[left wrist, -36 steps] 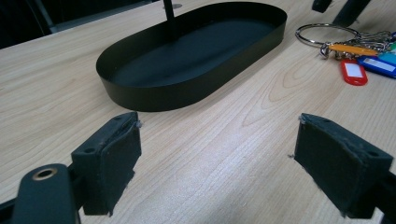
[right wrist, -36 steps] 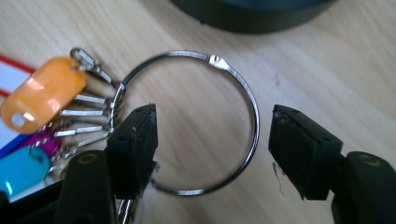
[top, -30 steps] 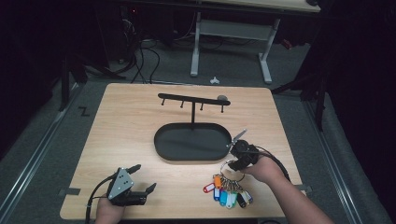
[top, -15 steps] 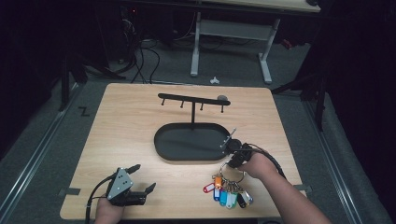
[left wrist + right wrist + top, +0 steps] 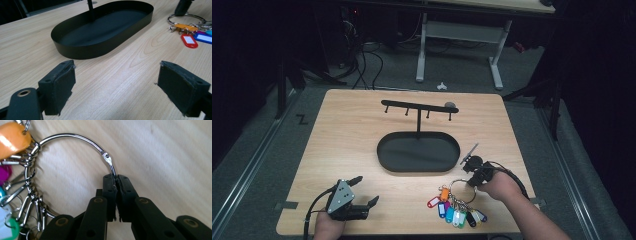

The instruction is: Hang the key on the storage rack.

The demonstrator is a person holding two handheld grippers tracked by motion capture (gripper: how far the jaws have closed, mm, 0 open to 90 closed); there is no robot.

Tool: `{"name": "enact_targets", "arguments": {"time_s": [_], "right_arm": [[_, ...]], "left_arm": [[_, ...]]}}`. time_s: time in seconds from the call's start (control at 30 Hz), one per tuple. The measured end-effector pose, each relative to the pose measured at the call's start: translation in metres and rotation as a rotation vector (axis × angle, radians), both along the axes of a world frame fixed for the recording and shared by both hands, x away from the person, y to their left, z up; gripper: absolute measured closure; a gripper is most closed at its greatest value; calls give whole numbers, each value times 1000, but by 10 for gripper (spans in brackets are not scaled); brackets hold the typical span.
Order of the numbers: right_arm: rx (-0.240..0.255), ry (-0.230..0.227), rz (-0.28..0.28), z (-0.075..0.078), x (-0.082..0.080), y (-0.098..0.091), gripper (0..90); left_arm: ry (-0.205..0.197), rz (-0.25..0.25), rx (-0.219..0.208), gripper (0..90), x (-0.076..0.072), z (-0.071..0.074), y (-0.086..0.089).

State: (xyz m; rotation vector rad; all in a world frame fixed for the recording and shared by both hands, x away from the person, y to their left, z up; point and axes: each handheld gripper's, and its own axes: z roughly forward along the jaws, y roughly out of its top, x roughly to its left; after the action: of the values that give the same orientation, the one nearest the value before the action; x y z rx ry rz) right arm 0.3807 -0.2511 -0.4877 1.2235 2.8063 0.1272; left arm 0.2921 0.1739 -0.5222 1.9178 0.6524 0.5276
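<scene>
- My left claw (image 5: 362,192) rests at the near left corner of the worktop (image 5: 342,130). Its jaws stand wide apart with nothing between them; in the left gripper view its pads (image 5: 63,86) frame only bare wood.
- My left hand (image 5: 329,227) holds it from the near edge, and a cable trails down beside it.
- My right claw (image 5: 116,182) sits near the right front of the worktop, pointing down at a large metal key ring (image 5: 75,138). Its jaws have just been closing, and they are now clamped together on the ring's wire, just below its small hinge joint (image 5: 107,156).
- In the high view the key ring (image 5: 460,186) lies flat on the wood, touching the right claw (image 5: 474,181) and just in front of my right hand (image 5: 499,187).
- A bunch of coloured key tags (image 5: 454,210) fans out from the ring toward the near edge: orange, red, purple, blue, white, green and dark ones.
- Beyond the ring, mid-worktop, stands a black oval tray (image 5: 384,160), near the ring but not touching it.
- A thin black post (image 5: 418,122) rises from the tray's far side and carries a crossbar with small hooks (image 5: 417,106).
- Past the worktop lies grey floor, with the legs of a white desk (image 5: 494,65) and loose cables (image 5: 362,60).
</scene>
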Motion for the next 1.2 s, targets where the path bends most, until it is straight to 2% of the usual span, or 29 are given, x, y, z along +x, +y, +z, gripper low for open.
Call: {"name": "enact_targets", "arguments": {"time_s": [0.07, 0.17, 0.2, 0.33, 0.37, 0.47, 0.57, 0.7, 0.73, 0.77, 0.97, 1.13, 1.2], "right_arm": [[-9, 9, -12, 0, -5, 0, 853], [-27, -1, 48, 0, -6, 3, 799], [-27, -1, 48, 0, -6, 3, 799], [-66, 26, 93, 0, 0, 14, 795], [-85, 37, 122, 0, 4, 19, 783], [-92, 50, 126, 0, 7, 23, 765], [-98, 81, 126, 0, 13, 24, 729], [-102, 82, 133, 0, 14, 25, 727], [-98, 84, 138, 0, 15, 25, 734], [-84, 111, 113, 0, 17, 24, 763], [-67, 121, 120, -1, 20, 22, 797], [-50, 141, 97, -1, 24, 18, 822], [-57, 139, 104, -1, 24, 19, 835]], "left_arm": [[-2, -1, -1, 150, 0, 0, -1], [-1, -2, 7, 150, 0, 0, -2], [-1, -2, 7, 150, 0, 0, -2], [-3, -5, 5, 151, -1, 0, -1], [1, -2, 3, 150, -1, 0, 0], [0, 3, -5, 150, -1, 0, 1], [2, 5, -8, 150, -2, 0, 4], [4, 5, -10, 150, -3, 0, 6], [5, 8, -12, 150, -4, 0, 6], [6, 8, -11, 150, -4, 0, 7], [6, 12, -6, 150, -7, 0, 10], [10, 6, -10, 150, -7, 1, 12], [8, 10, -11, 150, -7, 1, 11]]}}
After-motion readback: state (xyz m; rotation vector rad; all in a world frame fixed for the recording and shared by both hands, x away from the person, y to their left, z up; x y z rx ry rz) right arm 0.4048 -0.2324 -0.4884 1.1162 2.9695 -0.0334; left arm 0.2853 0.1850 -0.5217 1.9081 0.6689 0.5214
